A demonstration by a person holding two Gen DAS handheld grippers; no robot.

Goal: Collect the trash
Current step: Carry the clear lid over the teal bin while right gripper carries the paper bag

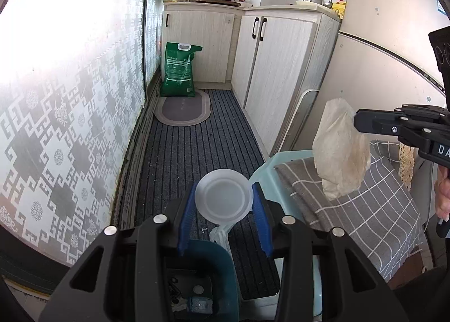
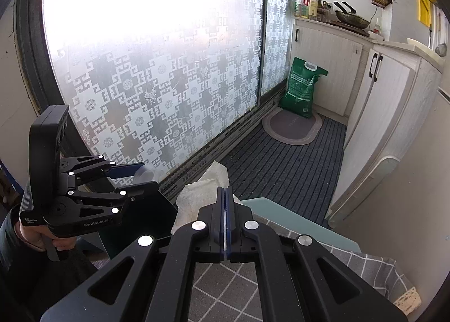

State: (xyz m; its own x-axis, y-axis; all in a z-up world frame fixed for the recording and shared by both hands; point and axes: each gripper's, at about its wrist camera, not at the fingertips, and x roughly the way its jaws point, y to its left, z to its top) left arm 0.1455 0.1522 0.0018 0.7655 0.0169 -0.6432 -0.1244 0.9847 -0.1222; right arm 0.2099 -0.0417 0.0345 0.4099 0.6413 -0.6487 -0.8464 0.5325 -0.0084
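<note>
My left gripper [image 1: 224,201] is shut on a clear plastic cup [image 1: 223,199], seen bottom-on between the blue pads, held above a dark teal trash bin [image 1: 222,279] that has some rubbish at its bottom. It also shows in the right wrist view [image 2: 132,178] with the cup [image 2: 144,174] over the bin [image 2: 163,209]. My right gripper [image 2: 225,195] is shut on a crumpled paper bag [image 2: 202,190]. In the left wrist view the right gripper [image 1: 358,121] holds the bag [image 1: 339,150] in the air above the stool.
A pale blue stool with a grey checked cloth [image 1: 365,209] stands right of the bin. White cabinets [image 1: 275,69] and a fridge [image 1: 393,41] line the right side. A green rice sack [image 1: 178,70] and oval mat [image 1: 182,108] lie at the far end. Patterned glass door [image 1: 70,111] on the left.
</note>
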